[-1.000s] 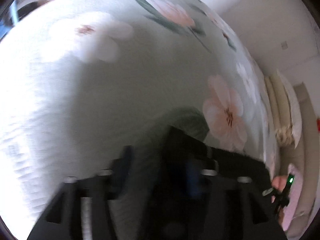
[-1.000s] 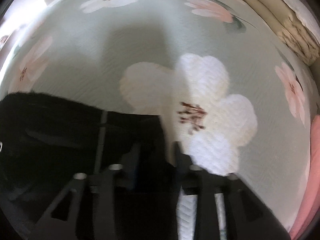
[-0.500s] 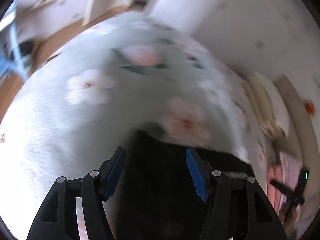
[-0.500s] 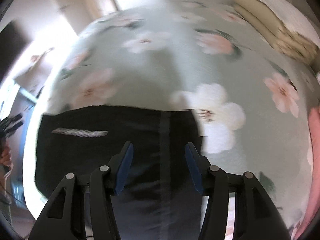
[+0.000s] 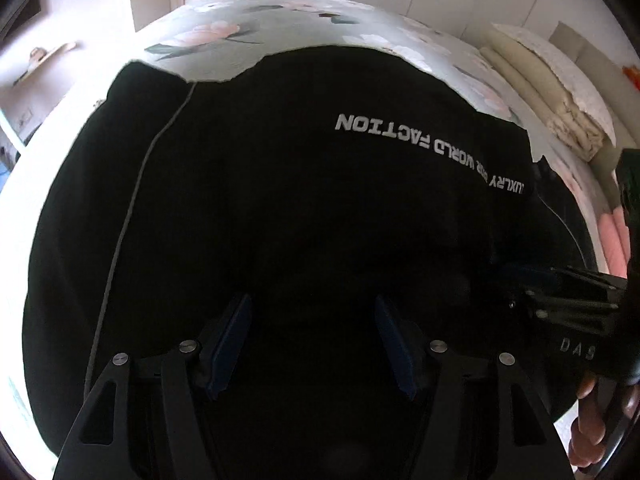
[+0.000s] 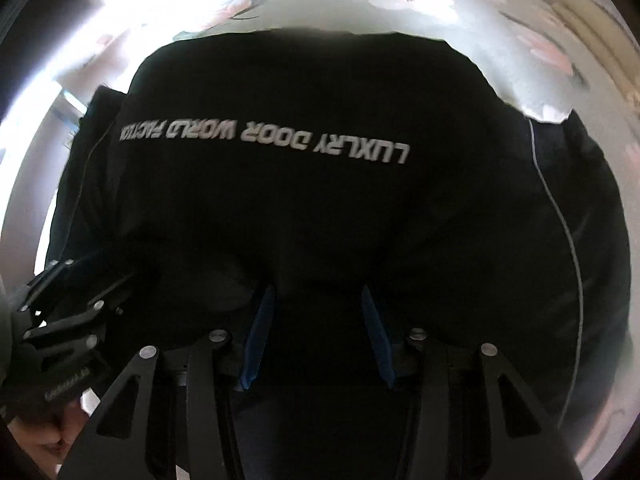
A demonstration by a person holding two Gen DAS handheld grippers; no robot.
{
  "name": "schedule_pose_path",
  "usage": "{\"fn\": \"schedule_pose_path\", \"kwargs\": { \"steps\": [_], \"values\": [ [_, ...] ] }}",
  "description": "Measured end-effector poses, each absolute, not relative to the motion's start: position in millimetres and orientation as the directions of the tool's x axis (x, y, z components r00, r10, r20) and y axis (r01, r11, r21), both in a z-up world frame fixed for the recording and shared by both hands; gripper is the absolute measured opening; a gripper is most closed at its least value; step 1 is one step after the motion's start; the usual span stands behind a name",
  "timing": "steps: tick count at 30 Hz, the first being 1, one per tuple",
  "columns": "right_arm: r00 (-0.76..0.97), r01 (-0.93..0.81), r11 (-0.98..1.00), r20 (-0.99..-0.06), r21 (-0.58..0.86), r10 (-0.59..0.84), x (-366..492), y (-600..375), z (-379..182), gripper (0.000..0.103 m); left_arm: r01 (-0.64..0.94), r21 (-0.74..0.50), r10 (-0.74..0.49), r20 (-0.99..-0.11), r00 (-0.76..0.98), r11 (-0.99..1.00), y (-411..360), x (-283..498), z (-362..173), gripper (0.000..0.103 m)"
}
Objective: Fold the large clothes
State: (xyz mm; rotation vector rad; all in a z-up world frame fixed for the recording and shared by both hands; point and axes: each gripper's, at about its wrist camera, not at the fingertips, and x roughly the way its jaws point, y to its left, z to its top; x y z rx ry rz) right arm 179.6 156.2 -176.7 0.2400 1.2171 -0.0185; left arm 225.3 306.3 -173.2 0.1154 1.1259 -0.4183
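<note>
Item: black garment (image 5: 280,200), large, with white lettering (image 5: 432,148) across it and a thin pale seam line (image 5: 132,208) down one side. Location: spread on a bed with a floral bedspread (image 5: 248,40), near its front edge; folded bedding (image 5: 552,92) lies well apart at the far right.

Condition: lies as a broad, mostly flat block with layers showing at the far corners, so it reads as partly folded. Whether the sleeves are tucked under cannot be told.

Tools: left gripper (image 5: 312,336), fingers spread apart, nothing between them, held above the near part of the garment. Right gripper (image 6: 316,336), likewise spread and empty, above the same near part. Each gripper shows at the edge of the other's view.

Step in hand, as judged: between folds, both tools released and poised over the cloth.

Next move, as judged: each gripper needs to come down on a near edge or corner, pinch all the layers together, and carry them toward the far edge evenly, so the lettering side does not bunch or skew.
</note>
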Motion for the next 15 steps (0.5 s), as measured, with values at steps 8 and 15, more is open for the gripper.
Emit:
{"fn": "schedule_pose_path", "kwargs": {
  "steps": [8,15],
  "values": [
    [0.391,0.128,0.947,-0.893,0.294,0.224,182.0,136.8,-131.7,0.047,0.430,-0.200,-0.381,-0.838,0.390,0.880,305.1,240.0,-113.7,0.063],
    [0.469,0.225,0.951,-0.879,0.211,0.084,234.7,91.3,-106.8,0.047,0.405,-0.270,-0.415,-0.848,0.331,0.874,265.8,306.2,-117.5,0.063]
  ]
}}
